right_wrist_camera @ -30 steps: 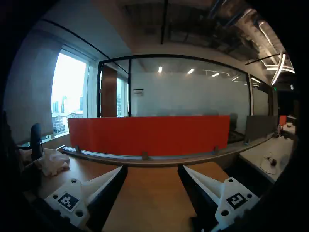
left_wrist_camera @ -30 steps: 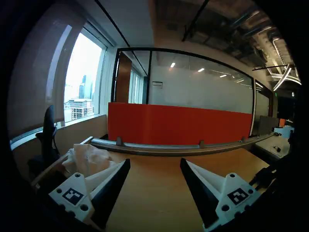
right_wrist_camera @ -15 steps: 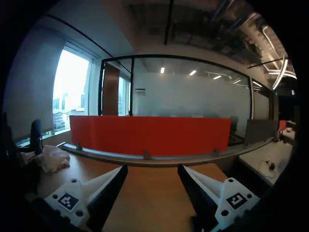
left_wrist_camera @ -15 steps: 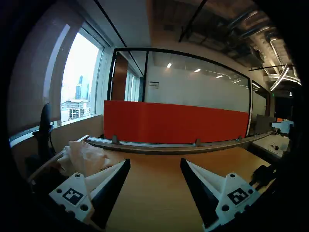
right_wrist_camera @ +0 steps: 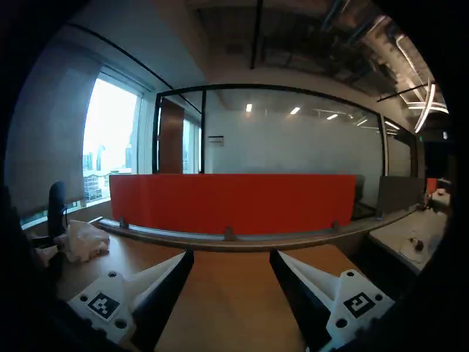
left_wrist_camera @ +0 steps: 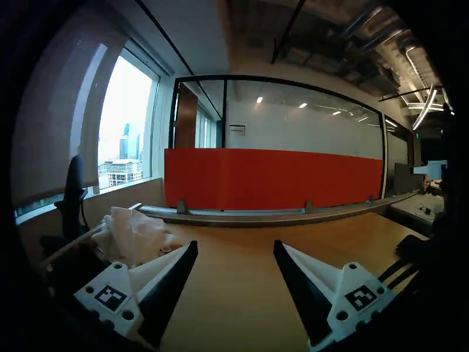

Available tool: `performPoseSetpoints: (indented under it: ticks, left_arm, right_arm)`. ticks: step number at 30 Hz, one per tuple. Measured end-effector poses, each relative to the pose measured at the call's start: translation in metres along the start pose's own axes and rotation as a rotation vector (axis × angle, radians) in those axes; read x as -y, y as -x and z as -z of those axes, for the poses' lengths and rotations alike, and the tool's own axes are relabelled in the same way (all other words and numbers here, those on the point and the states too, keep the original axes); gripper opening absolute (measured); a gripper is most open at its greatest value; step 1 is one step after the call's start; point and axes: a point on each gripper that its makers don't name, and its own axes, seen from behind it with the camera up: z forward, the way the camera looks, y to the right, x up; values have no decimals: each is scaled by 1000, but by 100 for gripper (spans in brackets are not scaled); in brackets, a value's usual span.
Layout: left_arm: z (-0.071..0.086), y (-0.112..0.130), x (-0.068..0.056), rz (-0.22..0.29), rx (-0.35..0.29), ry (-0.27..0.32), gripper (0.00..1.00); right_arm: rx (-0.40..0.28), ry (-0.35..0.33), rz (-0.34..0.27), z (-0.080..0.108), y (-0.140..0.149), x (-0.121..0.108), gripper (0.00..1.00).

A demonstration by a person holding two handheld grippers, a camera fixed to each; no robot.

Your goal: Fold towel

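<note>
We find the left gripper point(left_wrist_camera: 234, 243) and right gripper point(right_wrist_camera: 230, 253) both spread apart, empty, over the wooden desk point(left_wrist_camera: 234, 311); the crumpled towel point(left_wrist_camera: 132, 234) lies at the desk's left edge, unfolded.

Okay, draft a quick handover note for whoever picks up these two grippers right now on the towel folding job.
Left gripper: jaws open, empty, over the wooden desk.
Right gripper: jaws open, empty, over the same desk.
Towel: crumpled heap at the desk's left end, nearer the left gripper; neither gripper touches it.
Done: nothing, no fold made.
To do: reach the towel, spread it flat, fold it.
</note>
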Motion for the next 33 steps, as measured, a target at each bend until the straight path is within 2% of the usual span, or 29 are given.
performPoseSetpoints:
  ticks: [8, 14, 23, 33]
  left_arm:
    - [-5, 28, 15, -13, -23, -23, 96]
    - [-11, 57, 27, -15, -24, -40, 96]
    - [-16, 89, 32, 8, -36, -41, 96]
    - [-17, 104, 40, 9, -47, -53, 96]
  right_arm:
    - [0, 2, -1, -5, 12, 0, 100]
    - [3, 7, 6, -8, 19, 1, 100]
    - [6, 4, 15, -9, 39, 7, 100]
    - [10, 14, 13, -6, 56, 9, 100]
